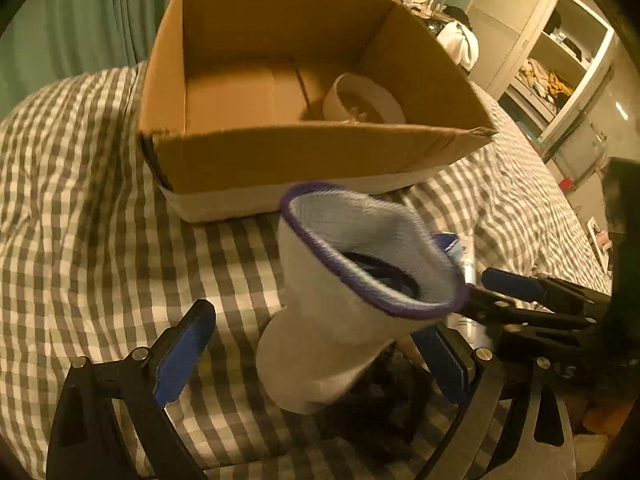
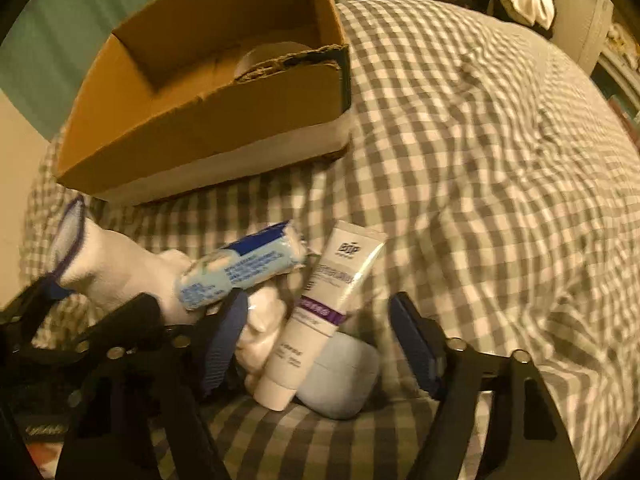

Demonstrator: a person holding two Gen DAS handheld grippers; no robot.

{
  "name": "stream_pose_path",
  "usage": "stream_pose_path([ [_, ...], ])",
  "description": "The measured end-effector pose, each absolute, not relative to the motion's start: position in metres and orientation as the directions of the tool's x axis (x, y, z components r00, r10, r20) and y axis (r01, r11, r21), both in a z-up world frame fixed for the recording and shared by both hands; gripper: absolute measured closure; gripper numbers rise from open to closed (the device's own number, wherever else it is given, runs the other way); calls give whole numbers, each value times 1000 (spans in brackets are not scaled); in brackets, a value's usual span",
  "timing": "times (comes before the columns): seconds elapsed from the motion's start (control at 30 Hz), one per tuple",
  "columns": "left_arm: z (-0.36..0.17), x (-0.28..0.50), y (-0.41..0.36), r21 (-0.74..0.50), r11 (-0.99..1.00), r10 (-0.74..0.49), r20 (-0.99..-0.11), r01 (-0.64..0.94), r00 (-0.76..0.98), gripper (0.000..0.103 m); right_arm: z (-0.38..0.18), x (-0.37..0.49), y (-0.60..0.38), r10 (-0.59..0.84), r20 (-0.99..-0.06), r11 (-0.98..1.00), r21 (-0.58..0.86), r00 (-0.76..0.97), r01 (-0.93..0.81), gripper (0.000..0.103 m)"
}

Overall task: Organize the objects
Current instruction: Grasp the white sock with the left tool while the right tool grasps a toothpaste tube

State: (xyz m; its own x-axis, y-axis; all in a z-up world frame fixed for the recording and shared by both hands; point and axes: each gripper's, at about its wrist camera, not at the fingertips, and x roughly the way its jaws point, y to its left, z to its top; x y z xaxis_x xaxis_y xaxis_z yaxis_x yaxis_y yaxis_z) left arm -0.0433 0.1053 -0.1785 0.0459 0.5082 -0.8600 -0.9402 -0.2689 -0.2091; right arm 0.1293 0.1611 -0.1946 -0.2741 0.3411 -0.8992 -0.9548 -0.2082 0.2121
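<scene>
My left gripper (image 1: 316, 356) gapes around the soft, light sock (image 1: 344, 304); right gripper (image 2: 320, 344) open, straddling the slippery tube (image 2: 320, 312).

checked bedspread (image 2: 500, 160); green curtain (image 1: 80, 20), white shelving (image 1: 560, 60)

White sock (image 1: 344, 312) between spread left hand-held gripper (image 1: 316, 356) fingers.
</scene>
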Motion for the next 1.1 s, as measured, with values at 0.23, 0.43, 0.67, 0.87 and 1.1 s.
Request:
stream_pose_path([
  [0.23, -183, -43, 104, -300, -198, 527, -835, -933, 157, 55, -193, 126, 153, 332, -883, -242, 260, -332, -935, 61],
  [0.43, -172, -43, 95, -274, -210, 539, -833, -938, 123, 63, -190, 128, 142, 345, -881, -248, 248, -325, -936, 87],
  [0.67, -155, -47, 81, -208, -250, 555, -831, -946, 36, 64, -200, 117, 143, 294, -901, -247, 250, -318, -936, 80],
  [0.87, -146, -59, 68, -202, -292, 564, -826, -935, 3, 64, -216, 102, 157, 215, -933, -253, 232, -288, -939, 78],
  [1.1, -134, -75, 56, -201, -322, 570, -821, -925, -20, 64, -203, 82, 144, 281, -933, -321, 130, -226, -938, 85],
])
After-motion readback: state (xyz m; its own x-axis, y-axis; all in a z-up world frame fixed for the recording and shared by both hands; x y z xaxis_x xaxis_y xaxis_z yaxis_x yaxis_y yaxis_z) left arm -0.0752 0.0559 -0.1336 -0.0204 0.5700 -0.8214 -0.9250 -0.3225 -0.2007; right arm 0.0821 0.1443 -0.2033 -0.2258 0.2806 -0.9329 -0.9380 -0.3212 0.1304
